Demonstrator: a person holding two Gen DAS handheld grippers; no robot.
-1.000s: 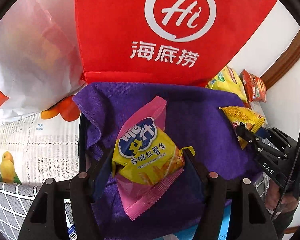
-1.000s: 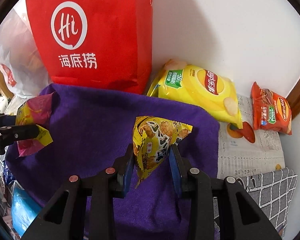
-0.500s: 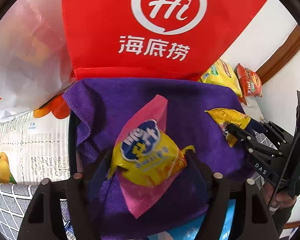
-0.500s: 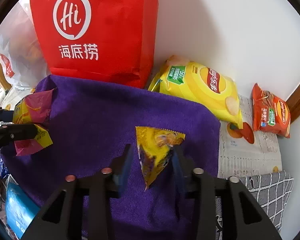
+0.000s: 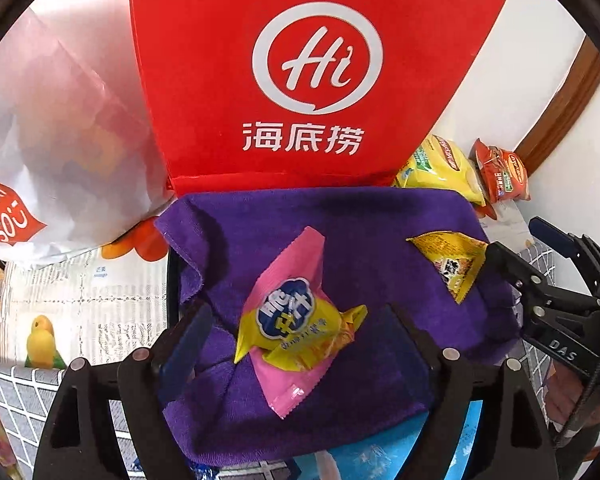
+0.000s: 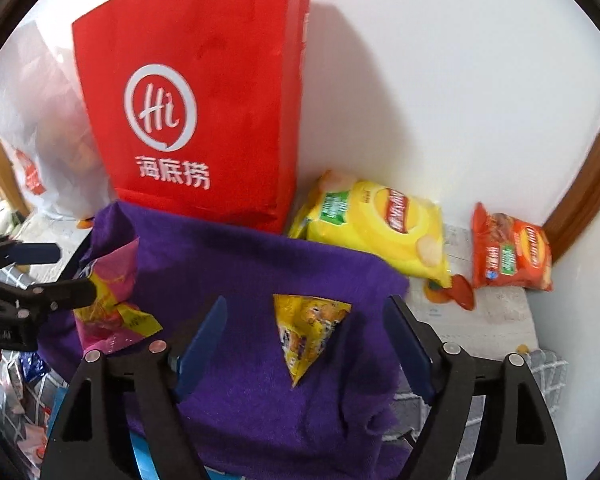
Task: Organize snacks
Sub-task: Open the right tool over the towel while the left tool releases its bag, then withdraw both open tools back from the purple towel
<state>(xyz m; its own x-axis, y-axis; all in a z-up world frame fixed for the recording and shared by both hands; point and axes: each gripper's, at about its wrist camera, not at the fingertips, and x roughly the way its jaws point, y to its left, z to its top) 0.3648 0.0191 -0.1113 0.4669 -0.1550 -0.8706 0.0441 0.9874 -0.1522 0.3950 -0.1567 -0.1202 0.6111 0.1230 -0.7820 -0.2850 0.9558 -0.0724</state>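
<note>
A pink and yellow snack packet (image 5: 296,330) lies on a purple towel (image 5: 340,220), between the wide-open jaws of my left gripper (image 5: 298,326), which is not touching it. A small yellow triangular snack packet (image 6: 306,330) lies on the same towel (image 6: 240,264), between the wide-open jaws of my right gripper (image 6: 306,330). The triangular packet also shows in the left wrist view (image 5: 452,266), with the right gripper (image 5: 512,252) beside it. The pink packet (image 6: 108,300) and the left gripper (image 6: 76,276) show at the left of the right wrist view.
A red paper bag (image 5: 312,80) stands behind the towel, against a white wall. A white plastic bag (image 5: 60,140) sits to its left. A yellow crisp bag (image 6: 376,228) and an orange crisp bag (image 6: 508,254) lie at the right by the wall.
Both grippers have opened and let go of their packets. The pink packet and the triangular packet now lie on the purple towel. Both grippers have drawn back a little.
</note>
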